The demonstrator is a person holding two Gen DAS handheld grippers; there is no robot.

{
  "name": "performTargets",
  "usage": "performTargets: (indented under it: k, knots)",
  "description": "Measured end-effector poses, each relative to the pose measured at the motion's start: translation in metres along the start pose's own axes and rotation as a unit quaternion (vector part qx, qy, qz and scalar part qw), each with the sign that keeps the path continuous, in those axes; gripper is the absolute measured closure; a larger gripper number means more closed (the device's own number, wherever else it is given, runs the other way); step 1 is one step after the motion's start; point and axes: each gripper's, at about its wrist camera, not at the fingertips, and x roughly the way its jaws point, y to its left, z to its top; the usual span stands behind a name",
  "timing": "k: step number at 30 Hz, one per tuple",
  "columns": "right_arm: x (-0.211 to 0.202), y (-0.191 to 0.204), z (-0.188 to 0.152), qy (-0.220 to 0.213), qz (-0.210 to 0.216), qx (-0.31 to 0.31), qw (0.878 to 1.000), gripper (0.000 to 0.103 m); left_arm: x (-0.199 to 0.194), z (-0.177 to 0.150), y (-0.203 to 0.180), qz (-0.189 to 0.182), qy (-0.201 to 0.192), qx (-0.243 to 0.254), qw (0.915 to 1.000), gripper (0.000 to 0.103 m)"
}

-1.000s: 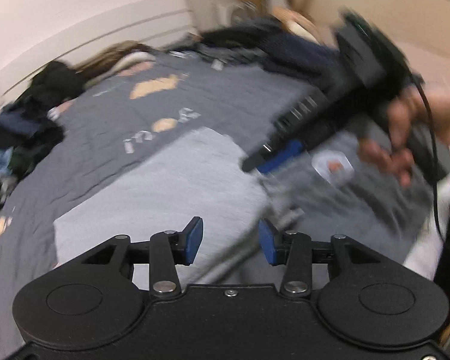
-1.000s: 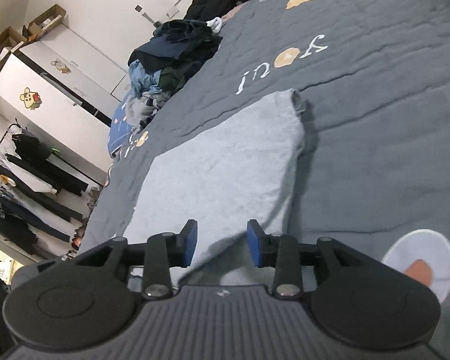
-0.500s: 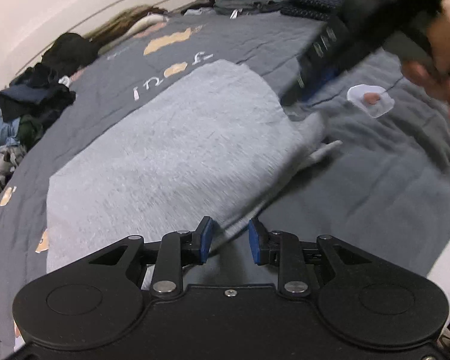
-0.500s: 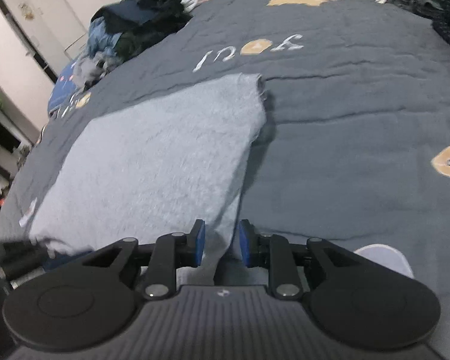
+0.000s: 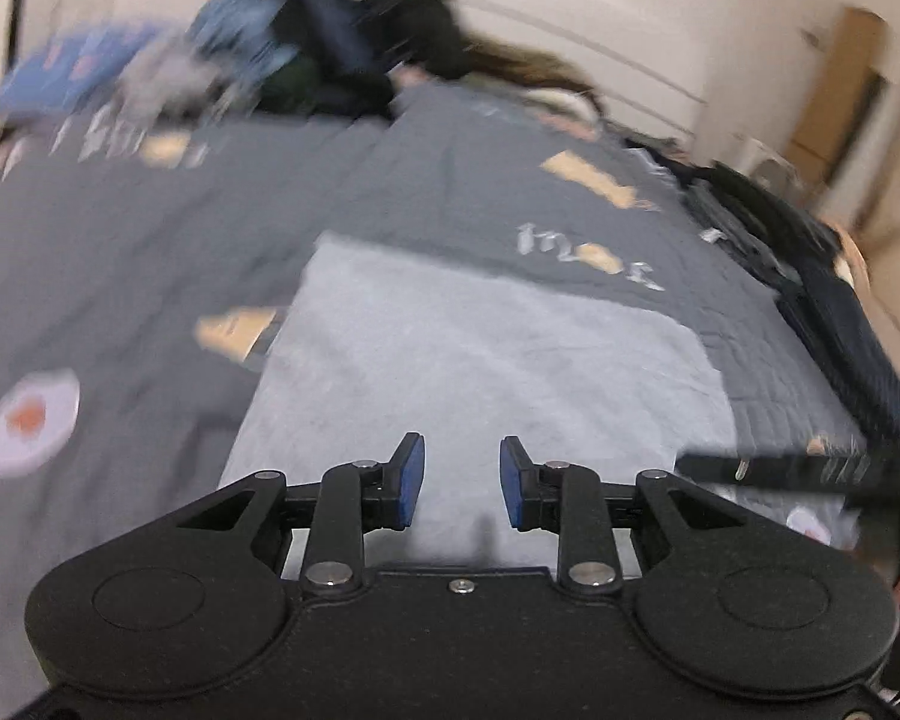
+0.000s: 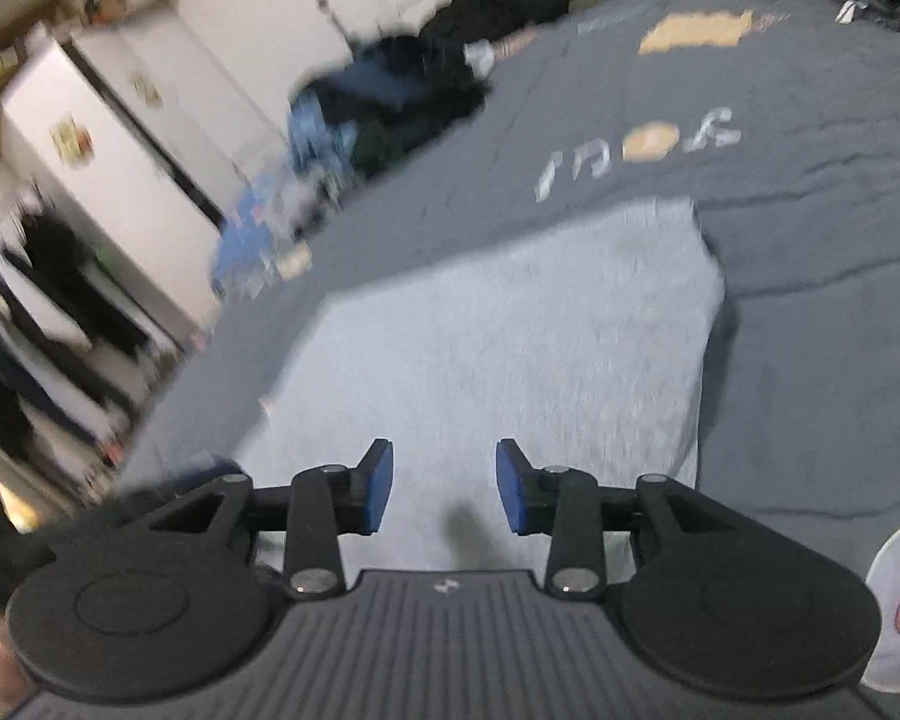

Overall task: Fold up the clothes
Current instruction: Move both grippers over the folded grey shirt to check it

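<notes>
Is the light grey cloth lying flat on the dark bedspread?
Yes, the cloth lies spread flat on the bedspread, in neither claw.

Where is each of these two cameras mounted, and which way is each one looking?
Left wrist view: sits on the left gripper, looking forward and down over the grey folded garment on the bedspread; its blue pads are apart with nothing between them.
Right wrist view: sits on the right gripper, looking down over the same garment towards the clothes pile and white cabinet; its jaws are opening, holding nothing.
Shared: garment, bedspread, its printed lettering, clothes pile.
</notes>
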Motion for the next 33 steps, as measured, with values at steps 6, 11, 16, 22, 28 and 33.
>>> performTargets:
  k: [6, 11, 16, 22, 28, 33]
  knots:
    - [0.008, 0.003, -0.005, 0.04, -0.059, -0.054, 0.996, 0.066, 0.005, -0.004, 0.034, 0.026, 0.028, -0.048, 0.9981, 0.075]
    - [-0.002, -0.005, -0.001, 0.037, -0.07, -0.025, 0.997, 0.066, -0.015, 0.013, 0.079, -0.007, -0.018, -0.168, 0.9856, 0.062]
    - [-0.013, -0.01, 0.005, 0.024, -0.059, 0.004, 0.998, 0.061, -0.019, 0.012, 0.098, -0.008, -0.005, -0.217, 0.9762, 0.062]
    - [-0.023, -0.014, 0.006, 0.011, -0.045, 0.043, 0.998, 0.058, -0.023, 0.011, 0.097, 0.001, 0.002, -0.2, 0.9797, 0.062]
    - [-0.041, -0.018, -0.005, -0.015, -0.026, 0.123, 0.992, 0.054, -0.029, 0.004, 0.09, -0.022, 0.009, -0.188, 0.9818, 0.062]
    - [-0.051, -0.02, -0.03, -0.014, -0.037, 0.161, 0.986, 0.053, -0.037, -0.005, 0.08, -0.028, 0.018, -0.159, 0.9868, 0.06]
